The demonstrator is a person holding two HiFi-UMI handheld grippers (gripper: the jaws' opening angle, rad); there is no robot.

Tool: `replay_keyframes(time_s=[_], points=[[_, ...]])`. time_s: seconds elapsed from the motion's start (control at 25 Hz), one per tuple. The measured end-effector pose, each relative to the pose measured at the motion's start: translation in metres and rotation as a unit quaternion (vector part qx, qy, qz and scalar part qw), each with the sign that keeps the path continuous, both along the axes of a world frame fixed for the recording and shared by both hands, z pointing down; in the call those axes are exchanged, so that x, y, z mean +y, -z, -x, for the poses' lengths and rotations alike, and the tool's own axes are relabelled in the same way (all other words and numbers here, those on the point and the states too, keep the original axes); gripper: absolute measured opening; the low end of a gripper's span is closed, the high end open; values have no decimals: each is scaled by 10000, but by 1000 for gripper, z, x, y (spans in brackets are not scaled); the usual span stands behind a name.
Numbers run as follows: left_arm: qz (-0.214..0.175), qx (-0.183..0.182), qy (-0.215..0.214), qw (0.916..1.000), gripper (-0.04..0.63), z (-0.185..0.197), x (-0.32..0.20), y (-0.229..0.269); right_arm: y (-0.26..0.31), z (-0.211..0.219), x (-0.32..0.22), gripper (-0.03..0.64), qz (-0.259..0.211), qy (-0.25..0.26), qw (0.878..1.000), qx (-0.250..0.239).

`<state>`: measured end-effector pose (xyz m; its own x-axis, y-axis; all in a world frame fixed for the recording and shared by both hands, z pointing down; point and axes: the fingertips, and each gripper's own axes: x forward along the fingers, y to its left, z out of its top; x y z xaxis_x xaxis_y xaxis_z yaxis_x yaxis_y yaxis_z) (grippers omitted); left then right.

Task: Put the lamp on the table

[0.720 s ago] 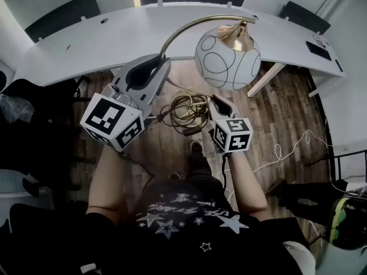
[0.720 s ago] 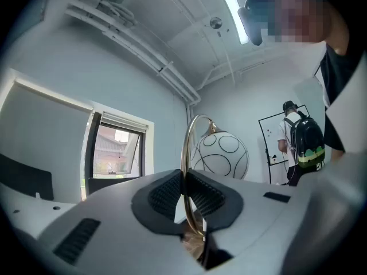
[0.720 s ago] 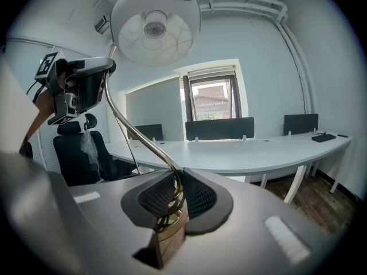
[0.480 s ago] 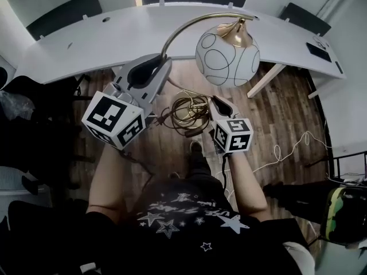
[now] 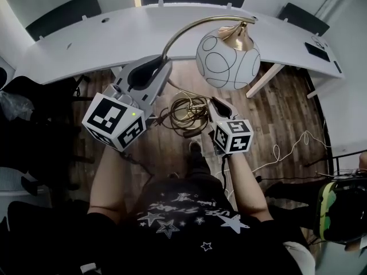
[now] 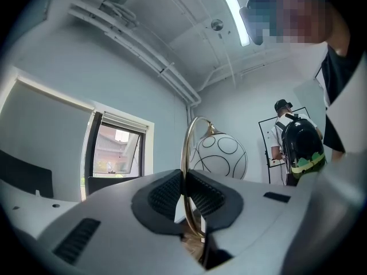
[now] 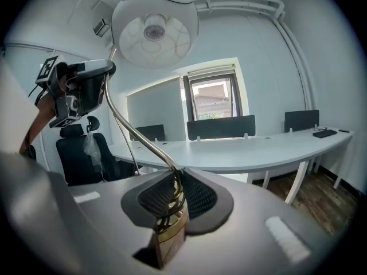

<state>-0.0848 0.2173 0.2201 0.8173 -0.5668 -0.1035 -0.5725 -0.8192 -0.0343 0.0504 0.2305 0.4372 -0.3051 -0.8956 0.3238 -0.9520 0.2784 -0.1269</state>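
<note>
The lamp (image 5: 228, 59) — a white glass globe traced with thin black circles, capped in brass and hung from an arching brass stem (image 5: 183, 30) — sits at the upper centre of the head view. It is held in the air above the wood floor (image 5: 281, 105), not resting on the white table (image 5: 103, 39). The left gripper (image 5: 162, 62) is clamped tight on the stem. The right gripper (image 5: 212, 101), at frame centre, is closed on the looped brass foot (image 7: 170, 222).

No readable words or numbers anywhere; only coded black-and-white squares on the left cube (image 5: 112, 121) and right cube (image 5: 232, 135); shirt (image 5: 189, 216) print illegible.
</note>
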Motion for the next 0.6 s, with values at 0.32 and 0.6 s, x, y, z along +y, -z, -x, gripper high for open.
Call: replay_keyframes(time_s=[0.32,0.6], points=[[83,-47,-101,9999,44,-4,-4,-6,-7,-3,-4,44,111,-46,9999,-53],[18,-72,-46,10000,44,-11,-16,-27,-29,-8,-20,44,96,81,9999,-81]])
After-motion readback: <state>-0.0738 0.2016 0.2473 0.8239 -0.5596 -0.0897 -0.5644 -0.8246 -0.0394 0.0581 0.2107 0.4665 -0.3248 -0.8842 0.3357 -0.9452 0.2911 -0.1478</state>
